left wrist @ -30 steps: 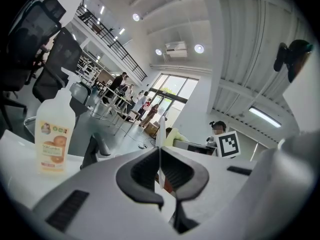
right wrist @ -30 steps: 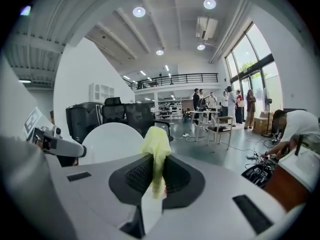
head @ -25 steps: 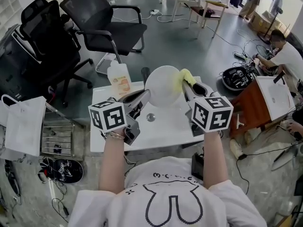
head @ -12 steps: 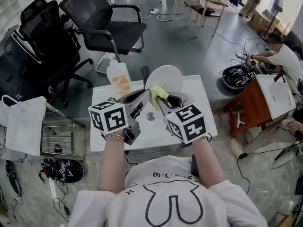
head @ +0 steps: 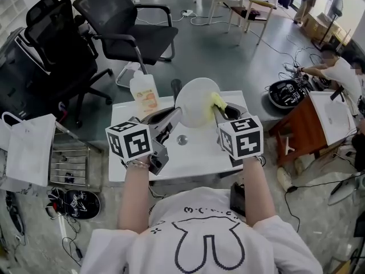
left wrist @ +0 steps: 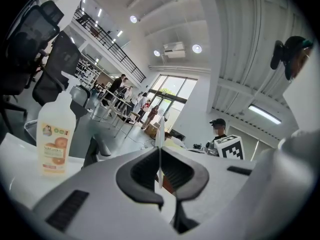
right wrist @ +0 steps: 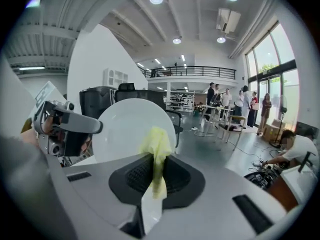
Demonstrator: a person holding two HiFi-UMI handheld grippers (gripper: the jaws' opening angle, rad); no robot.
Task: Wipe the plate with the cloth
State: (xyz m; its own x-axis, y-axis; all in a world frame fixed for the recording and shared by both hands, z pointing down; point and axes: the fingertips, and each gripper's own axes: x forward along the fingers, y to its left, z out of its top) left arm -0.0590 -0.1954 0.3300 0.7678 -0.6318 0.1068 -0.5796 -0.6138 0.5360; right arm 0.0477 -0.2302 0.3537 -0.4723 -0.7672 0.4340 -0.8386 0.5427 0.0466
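Observation:
A white plate [head: 197, 101] stands on edge above the white table [head: 194, 156]. My left gripper [head: 178, 114] is shut on its left rim. In the left gripper view the plate [left wrist: 159, 134] shows edge-on as a thin white line clamped between the pads. My right gripper [head: 220, 109] is shut on a yellow cloth [head: 217, 101], which lies against the plate's right part. In the right gripper view the cloth [right wrist: 159, 149] sticks out of the closed jaws in front of the plate's round face [right wrist: 125, 129], and the left gripper [right wrist: 70, 121] holds the plate's left side.
An orange-labelled bottle [head: 144, 96] stands at the table's back left, also in the left gripper view [left wrist: 56, 139]. A small round metal fitting [head: 182, 141] sits mid-table. Black office chairs [head: 122, 24] stand behind. A brown desk [head: 308, 124] and a crouching person [head: 342, 67] are at the right.
The right gripper with the cloth swept from the plate's upper right down across its face to the left, then came back to the plate's right part. The left gripper and plate stayed still.

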